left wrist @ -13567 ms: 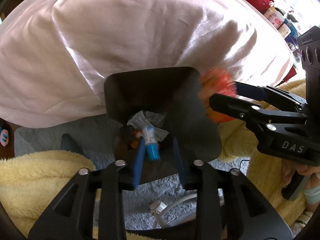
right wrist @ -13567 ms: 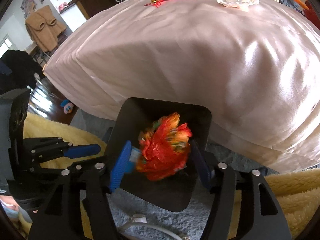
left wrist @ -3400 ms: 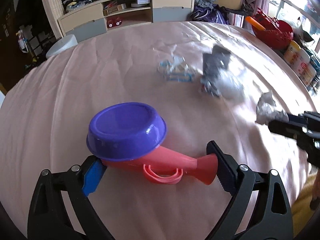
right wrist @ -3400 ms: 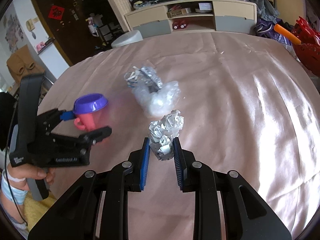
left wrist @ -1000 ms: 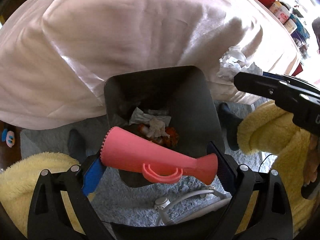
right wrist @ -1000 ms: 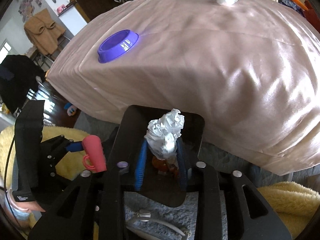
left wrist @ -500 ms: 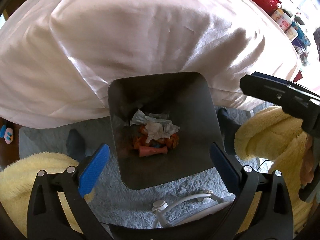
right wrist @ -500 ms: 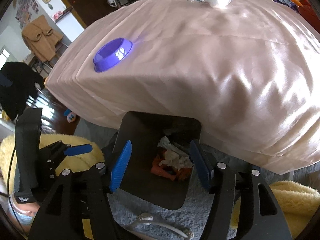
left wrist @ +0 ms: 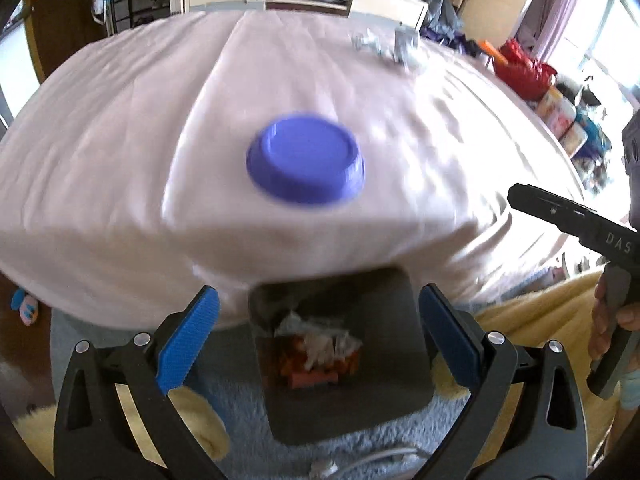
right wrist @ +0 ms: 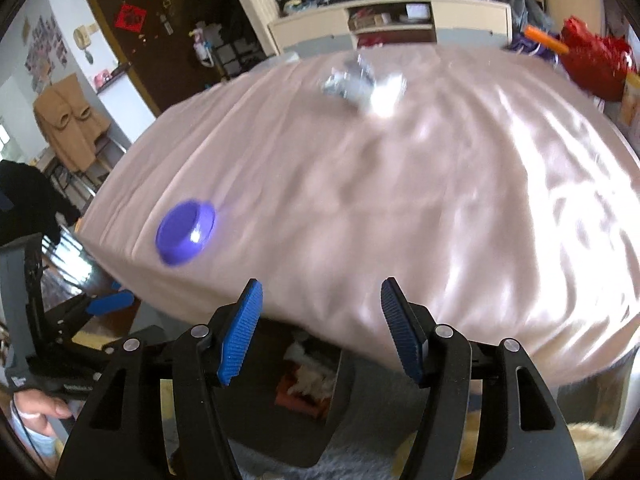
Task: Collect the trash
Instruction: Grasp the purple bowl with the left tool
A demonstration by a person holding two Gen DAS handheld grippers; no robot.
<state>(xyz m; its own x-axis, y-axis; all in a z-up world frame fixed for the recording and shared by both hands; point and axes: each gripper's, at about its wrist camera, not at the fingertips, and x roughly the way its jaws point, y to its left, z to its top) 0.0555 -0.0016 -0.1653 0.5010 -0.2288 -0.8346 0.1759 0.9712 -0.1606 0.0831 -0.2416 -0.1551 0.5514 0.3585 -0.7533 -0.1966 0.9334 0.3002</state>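
A person's left gripper (left wrist: 316,336) hangs with its blue-padded jaws spread wide and nothing between them, above a dark bin (left wrist: 400,384) on the grey rug (left wrist: 248,424) at the near edge of a table draped in a pale pink cloth (left wrist: 120,140). In the bin lie crumpled white paper (left wrist: 320,340) and orange-red scraps (left wrist: 316,376). On the cloth just beyond the bin sits a purple bowl (left wrist: 306,164), upside down, toward the near left of the table. Far across the cloth, right of centre, a heap of crumpled silver foil and clear plastic (right wrist: 364,84) lies uncollected, blurred in both views. To the right, the right gripper (right wrist: 320,328) has just been opening its jaws; they stand apart and empty, with the bin's contents showing below and between them. A hand (left wrist: 616,328) grips its handle at the far right of the left wrist view, over yellow fleece (left wrist: 532,320). Behind the table stand a low cream shelf unit (right wrist: 392,20) piled with clutter, a dark door (right wrist: 132,28) to the left and a red basket (right wrist: 592,60) by the window at right.
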